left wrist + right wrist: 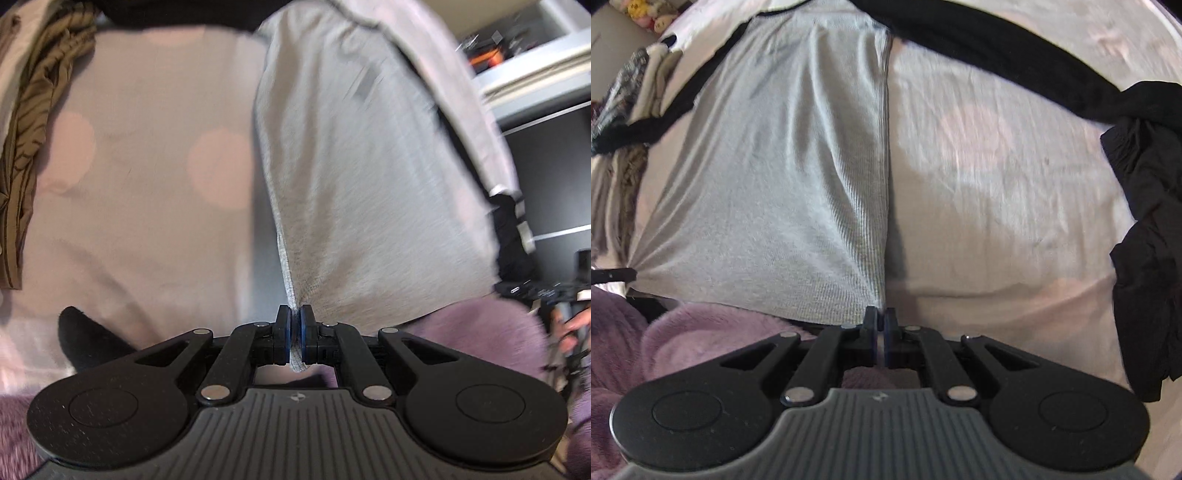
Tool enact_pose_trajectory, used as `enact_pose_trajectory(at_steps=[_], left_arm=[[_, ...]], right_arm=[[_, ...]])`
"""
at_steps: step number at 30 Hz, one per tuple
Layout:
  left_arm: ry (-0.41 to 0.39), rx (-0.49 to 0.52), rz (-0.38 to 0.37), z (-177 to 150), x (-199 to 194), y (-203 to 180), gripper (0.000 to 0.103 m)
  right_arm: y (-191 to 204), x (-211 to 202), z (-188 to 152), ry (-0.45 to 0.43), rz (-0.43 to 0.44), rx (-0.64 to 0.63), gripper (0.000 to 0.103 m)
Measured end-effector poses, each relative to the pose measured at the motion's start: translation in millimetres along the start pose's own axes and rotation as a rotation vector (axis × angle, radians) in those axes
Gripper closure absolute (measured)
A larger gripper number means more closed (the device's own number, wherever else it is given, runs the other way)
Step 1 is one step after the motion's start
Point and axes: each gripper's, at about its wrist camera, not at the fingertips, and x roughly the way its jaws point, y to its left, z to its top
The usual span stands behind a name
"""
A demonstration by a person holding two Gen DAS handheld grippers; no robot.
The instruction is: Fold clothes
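Observation:
A light grey knit garment (362,177) with black trim hangs stretched over a pale bedsheet (147,192). My left gripper (295,314) is shut on its lower left corner, with cloth showing between the blue pads. In the right wrist view the same grey garment (775,177) spreads away from me, and my right gripper (881,314) is shut on its lower right corner. Its black sleeve (979,51) trails across the sheet at the top. The tip of the other gripper (613,275) shows at the garment's far corner on the left.
A brown striped garment (33,122) lies at the left on the sheet. A black garment (1148,229) is heaped at the right edge. A purple fleecy blanket (683,339) lies near me. Folded clothes (631,88) are stacked at the far left. Shelves (532,66) stand to the right.

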Motion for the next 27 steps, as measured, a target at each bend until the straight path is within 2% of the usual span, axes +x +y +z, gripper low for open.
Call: enact_pose_trajectory(at_steps=[3,5,7,9,10,11,14,19,27], left_arm=[[0.078,-0.019,0.056,7,21,6,0.099],[0.107,-0.046,0.064,8,27,11,0.097],[0.119,-0.047,0.066,10,26,12,0.096],[0.119,-0.029,0.064,13,21,11,0.089],[0.109,-0.016,0.059,15,15,12,0.088],[0.089,0.002,0.055,22,8,11,0.088],[0.026,0.056,0.044,40,-13,11,0.088],[-0.104,0.143,0.094,95,-33,4,0.088],[-0.258,0.243,0.137,191,-33,-3,0.088]], right_arm=[[1,21,3,0.056,-0.019,-0.037,0.099],[2,32,3,0.084,-0.017,-0.053,0.096],[3,34,3,0.08,-0.02,-0.074,0.092],[-1,28,5,0.06,-0.013,-0.081,0.087],[-4,23,7,0.048,-0.009,-0.078,0.079],[-7,18,9,0.034,-0.005,-0.075,0.076],[-17,-1,25,-0.026,0.005,-0.076,0.076],[-30,-19,69,-0.147,0.007,-0.078,0.076],[-37,-12,168,-0.28,-0.012,-0.135,0.076]])
